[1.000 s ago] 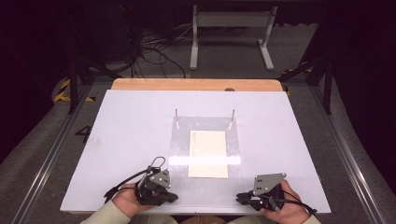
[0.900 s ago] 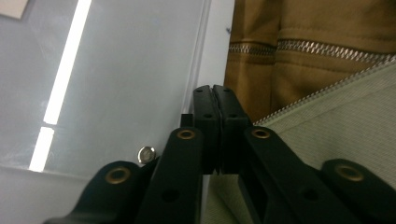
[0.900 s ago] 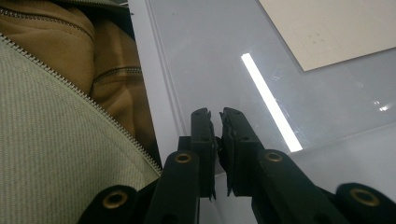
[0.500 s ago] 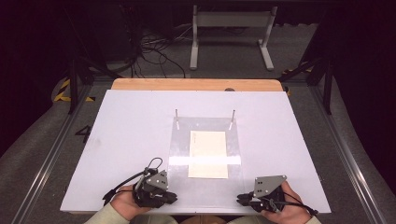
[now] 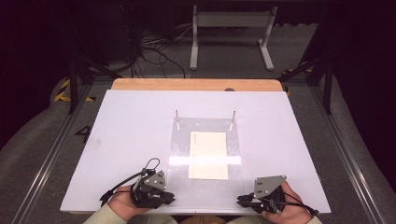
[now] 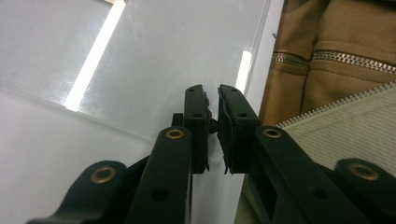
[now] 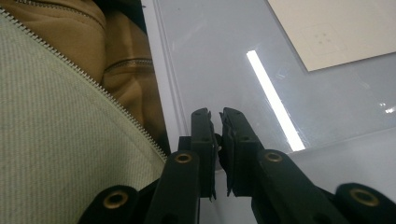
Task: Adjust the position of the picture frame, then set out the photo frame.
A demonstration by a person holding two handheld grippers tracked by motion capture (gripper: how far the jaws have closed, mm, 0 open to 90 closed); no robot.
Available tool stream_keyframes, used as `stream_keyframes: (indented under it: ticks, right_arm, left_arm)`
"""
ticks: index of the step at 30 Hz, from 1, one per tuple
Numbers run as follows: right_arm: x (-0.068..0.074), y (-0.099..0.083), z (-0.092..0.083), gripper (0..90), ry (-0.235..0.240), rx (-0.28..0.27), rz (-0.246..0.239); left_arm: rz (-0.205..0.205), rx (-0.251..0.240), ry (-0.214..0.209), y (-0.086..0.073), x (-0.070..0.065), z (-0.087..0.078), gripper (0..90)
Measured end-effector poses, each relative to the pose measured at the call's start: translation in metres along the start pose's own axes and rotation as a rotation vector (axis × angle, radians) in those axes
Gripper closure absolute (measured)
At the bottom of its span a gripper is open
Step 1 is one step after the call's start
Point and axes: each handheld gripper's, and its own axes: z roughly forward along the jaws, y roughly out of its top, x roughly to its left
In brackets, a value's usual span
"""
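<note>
Nothing seems begun yet: the cream rectangular paper sheet lies flat under the clear plastic plate mid-desk, while left hand-held gripper and right hand-held gripper rest at the near edge, jaws nearly closed, empty.

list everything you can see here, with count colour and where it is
table: 1, white top with a wooden strip along the far edge, centre of the high view
clear sheet: 1, see-through, flat on the table's middle, towards the near edge
paper: 1, cream, lying within the clear sheet's outline
pins: 2, metal, upright at the clear sheet's far corners
stand: 1, light grey, on the floor beyond the table
cables: a tangle, black, on the floor beyond the table
jacket: 1, pale grey-green with a zip, at the near edge
left gripper: 1, black, near edge left, shut, holding nothing
right gripper: 1, black, near edge right, shut, holding nothing
</note>
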Motion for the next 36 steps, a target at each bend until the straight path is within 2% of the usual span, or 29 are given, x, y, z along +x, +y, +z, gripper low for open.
stream_keyframes:
  ticks: [6, 12, 13, 14, 17, 20, 23, 25, 29, 32, 34, 36]
  right_arm:
    - [0.001, -0.001, -0.002, 82.8, 0.023, 0.007, 0.002]
    - [0.0, -0.002, -0.004, 82.4, 0.033, 0.012, 0.014]
    - [0.0, -0.002, -0.004, 80.5, 0.036, 0.012, 0.018]
    - [0.0, -0.002, -0.005, 77.2, 0.032, -0.003, 0.034]
    - [-0.002, -0.001, -0.009, 73.0, 0.01, -0.055, 0.056]
    - [-0.009, 0.003, -0.015, 66.8, -0.031, -0.134, 0.072]
    - [-0.014, 0.007, -0.02, 64.8, -0.073, -0.185, 0.09]
    - [-0.018, 0.009, -0.023, 63.3, -0.099, -0.211, 0.104]
    - [-0.028, 0.016, -0.027, 63.8, -0.129, -0.257, 0.145]
    - [-0.036, 0.023, -0.029, 65.0, -0.158, -0.275, 0.138]
    - [-0.042, 0.027, -0.029, 67.8, -0.185, -0.289, 0.138]
    - [-0.049, 0.029, -0.03, 71.0, -0.21, -0.331, 0.158]
  left_arm:
    - [0.026, 0.006, -0.022, 0.002, -0.003, 0.002, 83.1]
    - [0.026, 0.004, -0.032, 0.003, -0.003, 0.003, 82.8]
    - [0.02, 0.001, -0.048, 0.003, -0.002, 0.003, 80.8]
    - [0.02, -0.003, -0.045, 0.003, -0.002, 0.003, 75.3]
    - [0.008, -0.041, -0.02, 0.002, 0.001, -0.001, 68.0]
    - [-0.022, -0.123, 0.006, 0.002, 0.006, -0.009, 62.3]
    - [-0.04, -0.187, 0.053, 0.002, 0.01, -0.015, 57.3]
    - [-0.059, -0.232, 0.099, 0.001, 0.013, -0.02, 54.3]
    - [-0.066, -0.302, 0.159, 0.0, 0.017, -0.027, 52.9]
    - [-0.089, -0.361, 0.213, -0.001, 0.022, -0.032, 51.7]
    - [-0.099, -0.381, 0.233, -0.003, 0.027, -0.034, 50.0]
    - [-0.128, -0.392, 0.269, -0.006, 0.035, -0.035, 48.9]
